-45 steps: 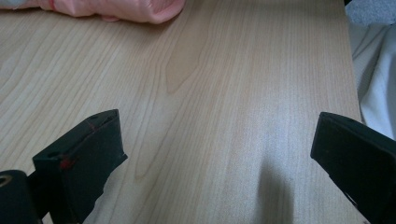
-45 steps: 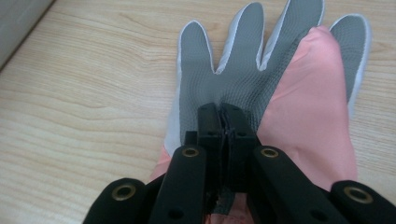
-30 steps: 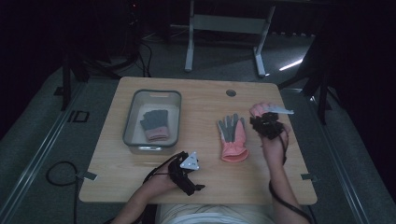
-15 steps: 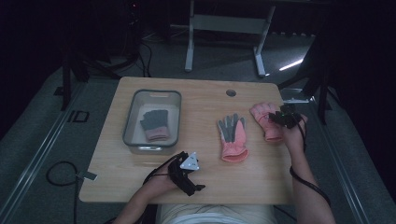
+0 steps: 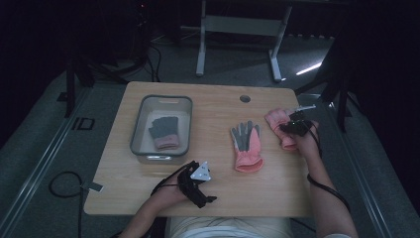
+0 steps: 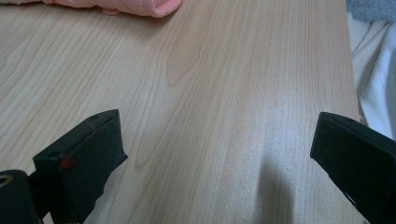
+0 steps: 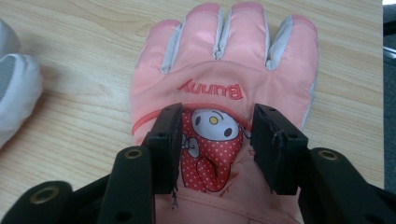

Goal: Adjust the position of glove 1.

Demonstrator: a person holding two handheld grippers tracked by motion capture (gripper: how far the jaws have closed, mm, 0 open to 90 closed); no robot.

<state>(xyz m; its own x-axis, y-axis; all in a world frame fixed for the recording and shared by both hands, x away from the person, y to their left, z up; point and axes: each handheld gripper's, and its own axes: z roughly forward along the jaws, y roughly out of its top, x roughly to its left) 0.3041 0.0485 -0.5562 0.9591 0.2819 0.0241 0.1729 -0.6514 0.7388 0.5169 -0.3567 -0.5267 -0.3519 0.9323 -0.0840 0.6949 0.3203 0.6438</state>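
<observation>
Right gripper view looks straight down on a pink glove (image 7: 224,74) that lies flat on the wooden bench (image 7: 84,37), fingers pointing away from the camera. The right gripper (image 7: 212,140) stands over its back; the two black jaws are partly open and have just been opening. The printed cartoon patch shows between them, and I cannot see the pads pressing on the cloth. The word on the glove reads upside down, and the cuff is cut off by the lower edge and hidden behind the gripper body. At the left edge a white and grey shape is cut off; it is hard to say what it is.

From the high view, this glove (image 5: 280,124) lies near the right edge of the bench (image 5: 213,106), and the right gripper (image 5: 293,127) and hand cover most of it. A second pink glove (image 5: 246,146), palm grey, lies well apart to its left, near the middle. Farther left, a grey tray (image 5: 141,124) holds a dark glove (image 5: 164,131) with a pink cuff; the dim light hides its details.

The left gripper (image 5: 198,181) rests near the front edge. In the left gripper view its jaws stand wide open over bare wood, with a cut-off pink edge at the top.
</observation>
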